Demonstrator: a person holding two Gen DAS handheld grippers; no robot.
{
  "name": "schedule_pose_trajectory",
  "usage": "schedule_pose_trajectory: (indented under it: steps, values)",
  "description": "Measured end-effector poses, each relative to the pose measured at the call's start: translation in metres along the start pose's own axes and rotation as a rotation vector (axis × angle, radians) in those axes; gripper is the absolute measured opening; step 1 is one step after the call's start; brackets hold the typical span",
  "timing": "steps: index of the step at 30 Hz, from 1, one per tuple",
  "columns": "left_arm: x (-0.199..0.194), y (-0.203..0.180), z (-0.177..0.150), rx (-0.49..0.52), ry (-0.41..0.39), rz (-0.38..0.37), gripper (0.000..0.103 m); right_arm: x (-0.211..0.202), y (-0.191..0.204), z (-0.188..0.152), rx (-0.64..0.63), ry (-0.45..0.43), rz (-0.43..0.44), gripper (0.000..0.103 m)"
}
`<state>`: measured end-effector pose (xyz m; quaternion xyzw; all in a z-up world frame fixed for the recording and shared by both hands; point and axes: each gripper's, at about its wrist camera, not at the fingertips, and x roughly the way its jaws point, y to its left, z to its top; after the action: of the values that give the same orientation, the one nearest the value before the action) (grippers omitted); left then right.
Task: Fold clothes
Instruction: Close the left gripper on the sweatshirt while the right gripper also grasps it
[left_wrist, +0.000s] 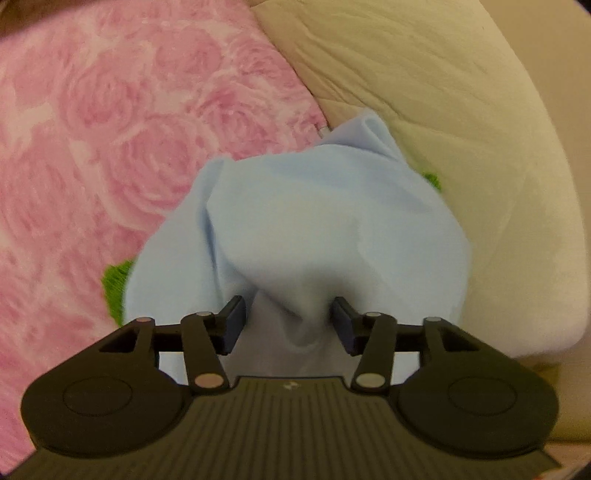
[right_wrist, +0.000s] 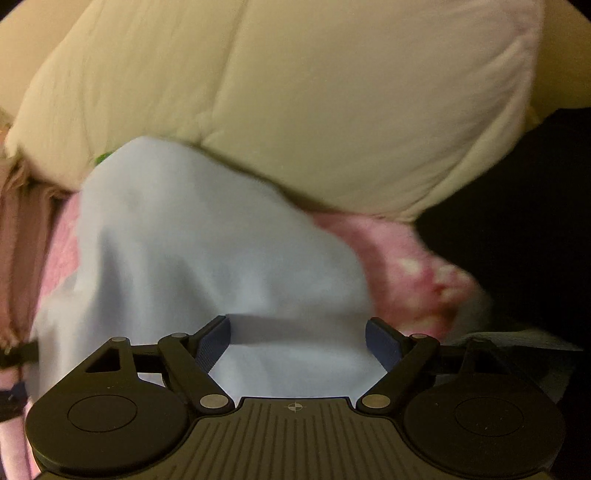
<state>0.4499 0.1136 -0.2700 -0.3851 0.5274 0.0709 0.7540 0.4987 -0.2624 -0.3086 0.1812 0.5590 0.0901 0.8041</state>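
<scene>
A light blue garment (left_wrist: 317, 221) lies bunched on a pink rose-patterned bedspread (left_wrist: 110, 129). In the left wrist view my left gripper (left_wrist: 290, 325) has its jaws open, with a hanging fold of the blue cloth between the two pads but not pinched. In the right wrist view the same blue garment (right_wrist: 207, 258) spreads under and ahead of my right gripper (right_wrist: 298, 339), whose jaws are wide open just above the cloth. A bit of green fabric (left_wrist: 116, 288) peeks out from under the blue garment on its left side.
A thick cream quilt (left_wrist: 443, 110) is heaped behind and to the right of the garment; it also fills the top of the right wrist view (right_wrist: 295, 92). The pink bedspread (right_wrist: 399, 266) ends at a dark drop on the right.
</scene>
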Motion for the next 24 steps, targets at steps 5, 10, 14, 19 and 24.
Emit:
schedule_pose_trajectory:
  steps: [5,10,14,19,24]
  values:
    - [-0.014,-0.004,-0.005,0.049,-0.026,-0.063,0.007,-0.014,0.011,-0.010,-0.013,0.007,0.101,0.006]
    - [-0.067,-0.002,-0.024,0.101,-0.099,-0.117,0.001,-0.080,0.035,-0.024,-0.049,-0.087,0.203,0.005]
    - [-0.131,0.006,-0.047,0.126,-0.187,-0.153,0.001,-0.144,0.066,-0.040,-0.129,-0.143,0.326,0.005]
    - [-0.218,0.029,-0.080,0.119,-0.315,-0.187,0.001,-0.208,0.124,-0.061,-0.250,-0.204,0.466,0.005]
    - [-0.325,0.071,-0.132,0.084,-0.498,-0.203,0.001,-0.264,0.193,-0.095,-0.396,-0.232,0.619,0.005]
